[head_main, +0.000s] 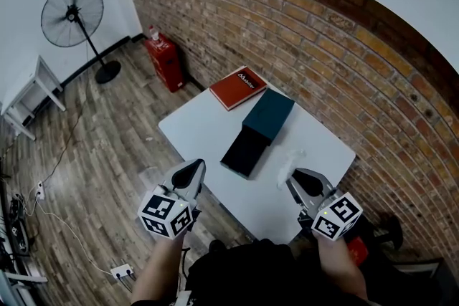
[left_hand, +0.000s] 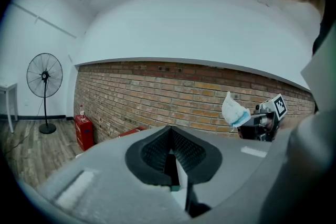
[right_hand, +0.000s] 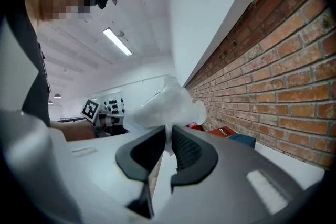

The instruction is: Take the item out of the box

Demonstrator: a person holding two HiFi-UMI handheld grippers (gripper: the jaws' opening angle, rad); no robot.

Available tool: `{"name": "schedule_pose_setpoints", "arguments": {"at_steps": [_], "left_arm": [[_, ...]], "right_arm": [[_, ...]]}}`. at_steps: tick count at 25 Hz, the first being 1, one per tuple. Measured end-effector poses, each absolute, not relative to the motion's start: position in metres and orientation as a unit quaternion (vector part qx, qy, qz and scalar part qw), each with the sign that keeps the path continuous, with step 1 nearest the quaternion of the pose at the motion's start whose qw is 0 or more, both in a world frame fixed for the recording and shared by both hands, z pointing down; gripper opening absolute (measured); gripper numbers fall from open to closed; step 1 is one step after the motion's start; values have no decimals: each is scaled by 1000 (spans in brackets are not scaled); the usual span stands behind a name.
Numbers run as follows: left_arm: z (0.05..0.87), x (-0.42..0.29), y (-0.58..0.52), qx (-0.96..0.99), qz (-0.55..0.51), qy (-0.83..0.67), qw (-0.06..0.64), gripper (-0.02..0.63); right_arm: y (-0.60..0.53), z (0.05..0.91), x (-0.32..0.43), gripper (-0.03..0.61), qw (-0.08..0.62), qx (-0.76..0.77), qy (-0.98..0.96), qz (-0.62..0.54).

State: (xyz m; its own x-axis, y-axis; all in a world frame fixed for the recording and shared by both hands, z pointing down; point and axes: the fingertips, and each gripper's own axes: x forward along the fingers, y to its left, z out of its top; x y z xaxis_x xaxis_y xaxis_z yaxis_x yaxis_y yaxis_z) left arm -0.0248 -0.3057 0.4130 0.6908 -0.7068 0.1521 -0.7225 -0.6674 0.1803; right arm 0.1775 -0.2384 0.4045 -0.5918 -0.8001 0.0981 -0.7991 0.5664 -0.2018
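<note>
At lower right, the right gripper [head_main: 294, 177] pinches a crumpled white item [head_main: 294, 158], apart from the teal box [head_main: 269, 115] mid-frame on the bench [head_main: 204, 131]. The left gripper [head_main: 195, 168], at lower left, is closed and empty.

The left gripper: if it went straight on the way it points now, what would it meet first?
Probably the red-brown brick wall: the left gripper points roughly level over the white square table, with nothing standing in that line. Depth is unclear.
</note>
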Motion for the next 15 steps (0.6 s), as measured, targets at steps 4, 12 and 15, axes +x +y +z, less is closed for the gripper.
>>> {"name": "schedule_pose_setpoints", "arguments": {"at_steps": [4, 12, 15], "left_arm": [[412, -24, -303, 914, 34, -389, 112, 0], [412, -24, -301, 915, 30, -385, 115, 0], [412, -23, -301, 916, 29, -384, 114, 0]], "right_arm": [[-235, 408, 178, 38, 0, -453, 884, -118], [-232, 408, 173, 38, -6, -450, 885, -118], [-232, 409, 172, 38, -8, -449, 886, -118]]}}
